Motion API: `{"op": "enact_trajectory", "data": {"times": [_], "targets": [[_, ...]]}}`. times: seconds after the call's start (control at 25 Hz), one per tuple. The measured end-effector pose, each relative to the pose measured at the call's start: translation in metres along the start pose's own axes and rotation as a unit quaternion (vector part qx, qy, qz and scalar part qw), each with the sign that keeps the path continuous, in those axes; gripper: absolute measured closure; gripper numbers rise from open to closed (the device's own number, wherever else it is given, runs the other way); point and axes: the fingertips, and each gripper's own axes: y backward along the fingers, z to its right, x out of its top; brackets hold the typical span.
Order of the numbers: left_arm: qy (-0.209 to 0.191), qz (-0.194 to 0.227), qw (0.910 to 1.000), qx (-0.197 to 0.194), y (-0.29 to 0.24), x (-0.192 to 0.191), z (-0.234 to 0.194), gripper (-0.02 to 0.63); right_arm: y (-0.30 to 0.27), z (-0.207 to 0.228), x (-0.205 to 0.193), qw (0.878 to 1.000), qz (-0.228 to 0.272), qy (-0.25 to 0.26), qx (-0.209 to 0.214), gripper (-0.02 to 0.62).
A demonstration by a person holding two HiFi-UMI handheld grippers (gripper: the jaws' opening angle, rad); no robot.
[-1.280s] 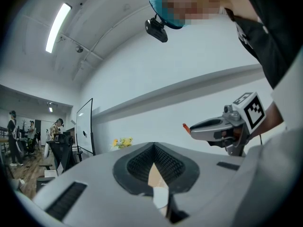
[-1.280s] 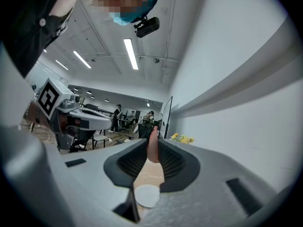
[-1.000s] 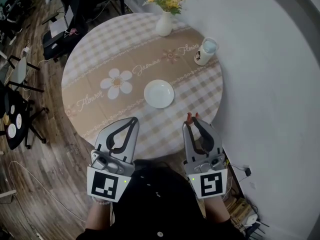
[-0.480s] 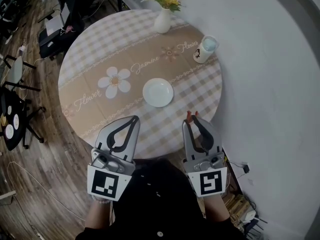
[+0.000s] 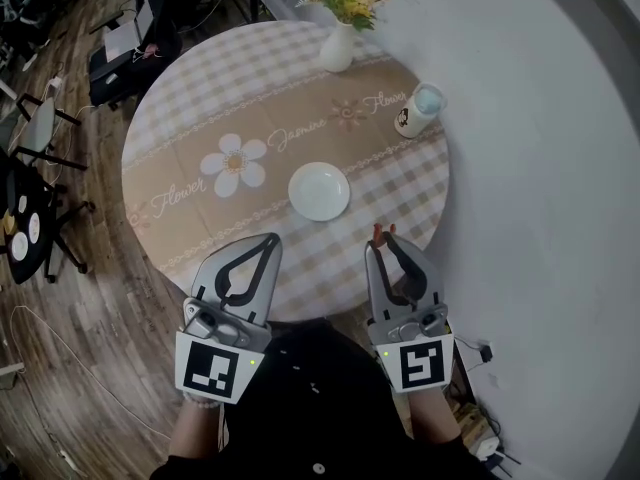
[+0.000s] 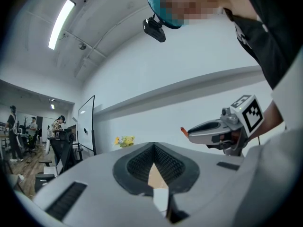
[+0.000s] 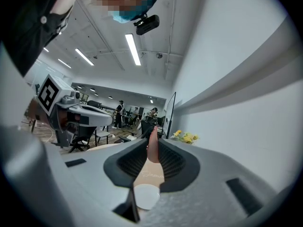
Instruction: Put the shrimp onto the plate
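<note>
Head view showed the right gripper point(image 5: 386, 240) held above the near edge of the round surface point(image 5: 180, 158), its fingers clamped on the shrimp point(image 5: 381, 230), whose orange end poked past the tips. In the right gripper view the pink shrimp point(image 7: 152, 144) stood pinched upright between the pads. The white plate point(image 5: 319, 190) sat bare near the middle of the surface, ahead and to the left of the shrimp. The left gripper point(image 5: 270, 240) hovered alongside, fingers together on nothing. The carry looked short. It would go best with the grip kept firm, the shrimp lowered close over the plate's centre, and only then the fingers parted, so it could not tumble off the rim. The vase point(image 5: 337, 48) and cup point(image 5: 418, 110) stood well apart from that path.
</note>
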Motion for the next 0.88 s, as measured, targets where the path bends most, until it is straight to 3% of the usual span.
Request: {"op": "enact_trajectory", "data": {"times": [0.88], "targets": [[0.004,-0.034,0.9958,0.085,-0.008,-0.016,-0.014,0.606,-0.065,0.015,-0.070,0.995,-0.051,0.011,0.089,0.538]]}}
